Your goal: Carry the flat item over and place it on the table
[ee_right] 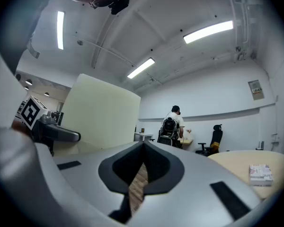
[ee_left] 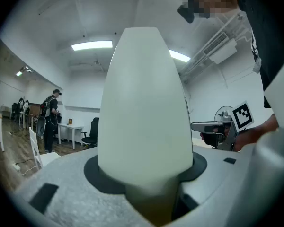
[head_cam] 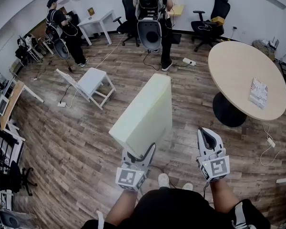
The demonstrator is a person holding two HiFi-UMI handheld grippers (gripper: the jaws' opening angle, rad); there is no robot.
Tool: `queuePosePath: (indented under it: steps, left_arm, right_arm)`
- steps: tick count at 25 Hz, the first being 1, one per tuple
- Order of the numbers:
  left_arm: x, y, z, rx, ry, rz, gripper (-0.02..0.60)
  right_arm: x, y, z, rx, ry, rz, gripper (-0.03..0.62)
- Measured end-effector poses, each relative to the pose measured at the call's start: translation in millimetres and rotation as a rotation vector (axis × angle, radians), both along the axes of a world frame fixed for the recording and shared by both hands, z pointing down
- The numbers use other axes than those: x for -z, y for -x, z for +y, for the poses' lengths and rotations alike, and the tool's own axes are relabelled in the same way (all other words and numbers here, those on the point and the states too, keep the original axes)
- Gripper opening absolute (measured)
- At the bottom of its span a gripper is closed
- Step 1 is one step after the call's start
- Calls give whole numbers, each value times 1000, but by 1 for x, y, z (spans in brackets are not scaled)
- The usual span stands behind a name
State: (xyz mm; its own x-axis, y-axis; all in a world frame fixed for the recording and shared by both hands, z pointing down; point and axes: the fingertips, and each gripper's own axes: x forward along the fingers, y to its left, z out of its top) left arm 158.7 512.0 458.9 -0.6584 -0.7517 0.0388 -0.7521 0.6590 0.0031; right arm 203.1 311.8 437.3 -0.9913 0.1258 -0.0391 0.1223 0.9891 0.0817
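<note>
Carry step: left gripper [head_cam: 139, 155] clamps the pale cream flat foam slab [head_cam: 145, 109] by its near edge, aloft, well apart from the round beige table [head_cam: 238, 75]; right gripper [head_cam: 208, 137] closed, empty. Advise swinging right, slab level.

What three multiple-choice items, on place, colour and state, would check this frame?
1. The round table lies in the head view's: A right side; B left side; C bottom edge.
2. The flat panel is: A pale yellow; B red; C black.
3. The left tool is: A open, empty; B shut on the flat panel; C resting on the floor.
Answers: 1 A, it fills the right of the view; 2 A, its faces look pale yellow; 3 B, its jaws clamp the panel's lower edge.
</note>
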Motion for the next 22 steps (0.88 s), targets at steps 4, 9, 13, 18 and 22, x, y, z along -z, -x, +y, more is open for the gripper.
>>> queuePosePath:
  steps: [4,9,13,18,22]
  left_arm:
    - [4,-11,0,-9,-3,7,262]
    - [6,-16,-4,-28,1,-2,261]
    - [5,-16,-10,-37,-20,7,262]
    - [8,-3,-15,-66,-26,-13,262]
    - [9,16,-16,-91,-30,-19,262]
  right_arm:
    - [4,-10,2,-1,28,10,-3]
    - [6,-12,-7,-23,98,32,-3]
    - [5,-12,-10,-18,109,43,-3]
    - [12,-6,-10,-9,171,25,-3]
    - [16,9,-11,-30,158,10,-3]
